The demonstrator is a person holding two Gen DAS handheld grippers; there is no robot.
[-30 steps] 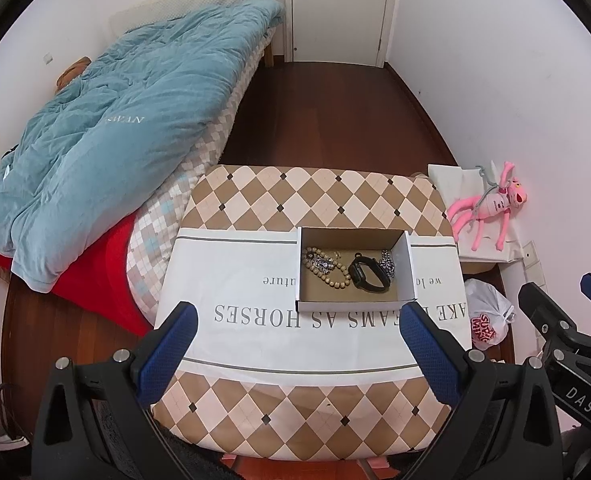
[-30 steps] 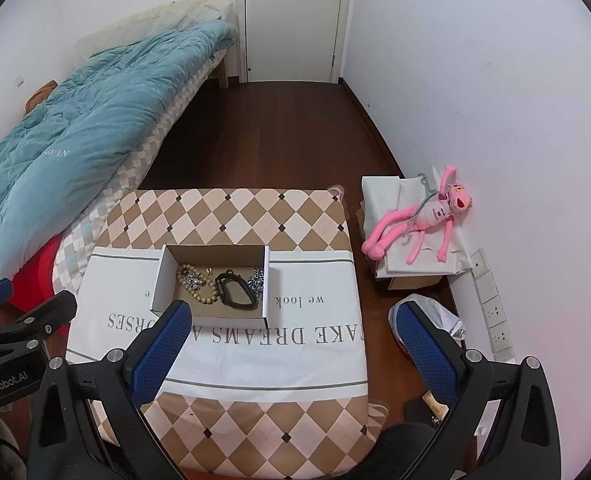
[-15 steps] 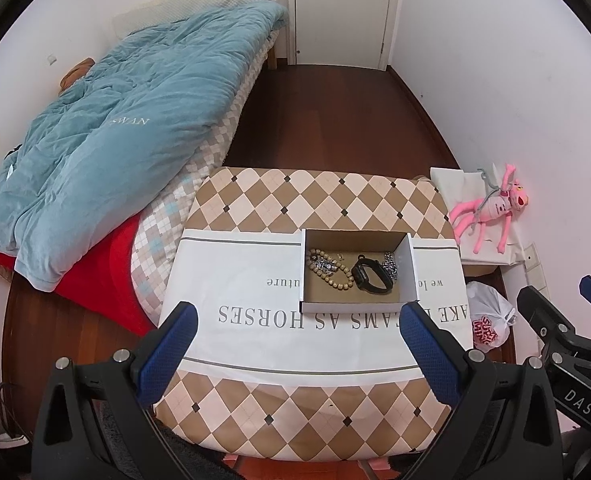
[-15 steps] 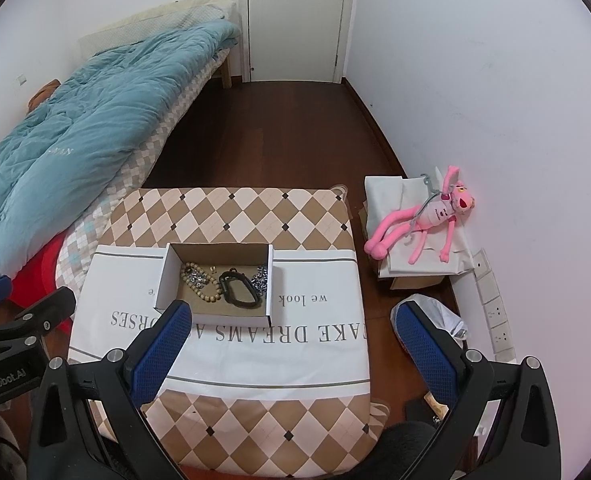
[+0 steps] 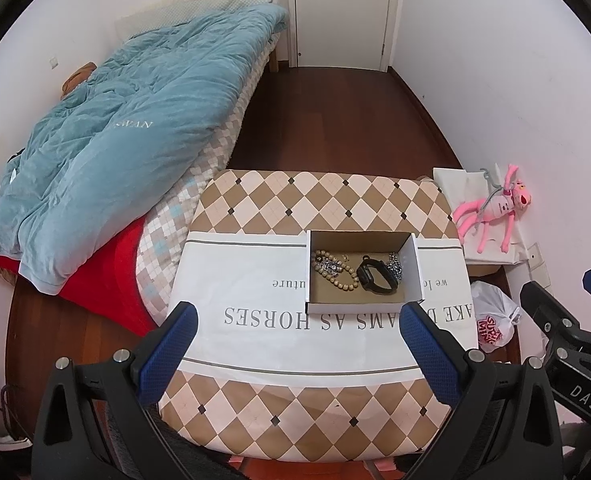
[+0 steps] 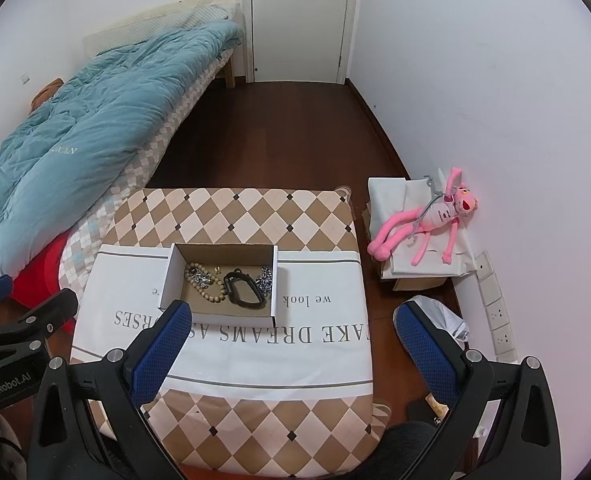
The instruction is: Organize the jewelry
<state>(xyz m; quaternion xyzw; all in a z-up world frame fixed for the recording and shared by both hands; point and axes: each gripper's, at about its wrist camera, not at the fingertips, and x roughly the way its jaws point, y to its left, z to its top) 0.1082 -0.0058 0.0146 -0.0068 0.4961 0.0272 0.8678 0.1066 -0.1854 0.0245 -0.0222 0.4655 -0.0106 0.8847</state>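
On table: cardboard box, jewelry inside — beads, black band, chain.
Left gripper: fingers spread, empty.
Right gripper: spread, empty.
Change: slightly pulled back, raised; sorting looks unstarted.

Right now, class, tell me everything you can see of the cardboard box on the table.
The box is a small, shallow, open cardboard tray, white outside and brown inside, lying flat on the white printed cloth over the checked table. Inside lie a bead bracelet at the left, a black wristband in the middle and a silver chain at the right. Neither gripper touches it.
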